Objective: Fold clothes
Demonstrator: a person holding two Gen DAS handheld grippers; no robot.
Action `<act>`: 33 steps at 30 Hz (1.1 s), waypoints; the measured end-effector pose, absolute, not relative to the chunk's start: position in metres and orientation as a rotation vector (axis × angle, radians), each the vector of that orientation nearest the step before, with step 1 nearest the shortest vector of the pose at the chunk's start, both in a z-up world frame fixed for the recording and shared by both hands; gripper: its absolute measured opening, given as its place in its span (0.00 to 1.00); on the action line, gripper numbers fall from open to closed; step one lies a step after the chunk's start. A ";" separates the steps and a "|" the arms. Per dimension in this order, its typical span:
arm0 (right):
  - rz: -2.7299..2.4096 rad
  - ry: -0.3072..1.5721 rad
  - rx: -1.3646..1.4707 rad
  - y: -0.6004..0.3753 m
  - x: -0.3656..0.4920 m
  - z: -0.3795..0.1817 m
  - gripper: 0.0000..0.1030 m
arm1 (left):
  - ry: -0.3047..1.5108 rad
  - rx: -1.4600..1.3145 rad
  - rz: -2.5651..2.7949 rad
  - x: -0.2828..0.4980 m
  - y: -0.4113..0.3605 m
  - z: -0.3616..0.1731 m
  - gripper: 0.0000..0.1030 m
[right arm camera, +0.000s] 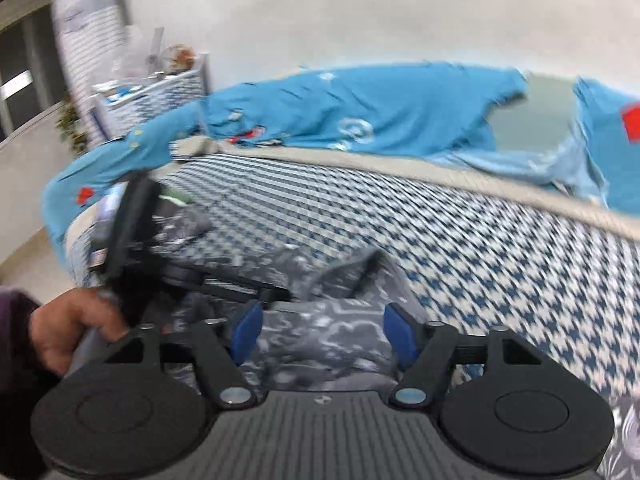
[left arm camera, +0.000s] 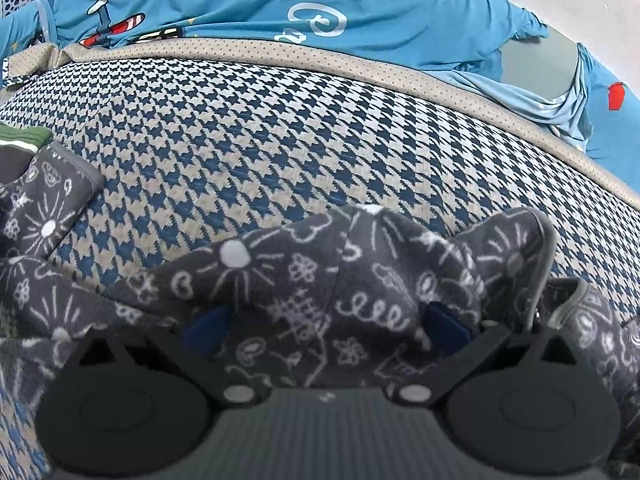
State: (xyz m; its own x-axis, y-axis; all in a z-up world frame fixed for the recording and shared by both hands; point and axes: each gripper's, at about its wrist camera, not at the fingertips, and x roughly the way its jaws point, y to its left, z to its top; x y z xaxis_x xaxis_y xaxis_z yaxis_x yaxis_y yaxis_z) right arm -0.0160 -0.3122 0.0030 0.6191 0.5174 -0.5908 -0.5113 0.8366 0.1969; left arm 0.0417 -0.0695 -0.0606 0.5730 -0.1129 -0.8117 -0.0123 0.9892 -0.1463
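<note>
The grey doodle-print garment [left arm camera: 304, 280] is draped over the spread left gripper [left arm camera: 324, 320] on the houndstooth mattress [left arm camera: 240, 128]; the right gripper [right arm camera: 320, 330] is held released above it.

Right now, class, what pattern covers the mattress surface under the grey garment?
A blue-and-cream houndstooth check on the mattress, clearest in the left wrist view.

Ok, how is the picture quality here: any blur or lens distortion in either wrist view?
Left wrist view: sharp; the checked mat and grey printed garment read crisply, though the fisheye bows the mat's beige edge into an arc. Right wrist view: motion-smeared throughout; the garment's print, the blue bedding and the shelf by the wall are streaked, and the same fisheye bending and dark corners show.
</note>
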 end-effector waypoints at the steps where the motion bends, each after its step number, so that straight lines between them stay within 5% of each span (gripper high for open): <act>1: 0.578 0.708 0.028 -0.313 -0.009 -0.001 0.67 | 0.959 -0.138 -0.059 0.041 -0.070 -0.061 1.00; 14: 0.536 0.884 0.232 -0.311 0.039 -0.037 0.66 | 0.959 -0.132 -0.055 0.042 -0.073 -0.062 1.00; 16: 0.523 0.878 0.220 -0.309 0.040 -0.037 0.56 | 0.963 -0.159 -0.060 0.043 -0.069 -0.059 1.00; 18: 0.507 0.868 0.202 -0.308 0.040 -0.036 0.31 | 0.970 -0.194 -0.069 0.044 -0.064 -0.056 1.00; 20: 0.461 0.845 0.182 -0.311 0.037 -0.031 0.18 | 0.973 -0.234 -0.077 0.046 -0.057 -0.053 1.00; 33: 0.311 0.621 0.033 -0.314 0.038 0.007 0.14 | 0.979 -0.239 -0.064 0.048 -0.058 -0.051 1.00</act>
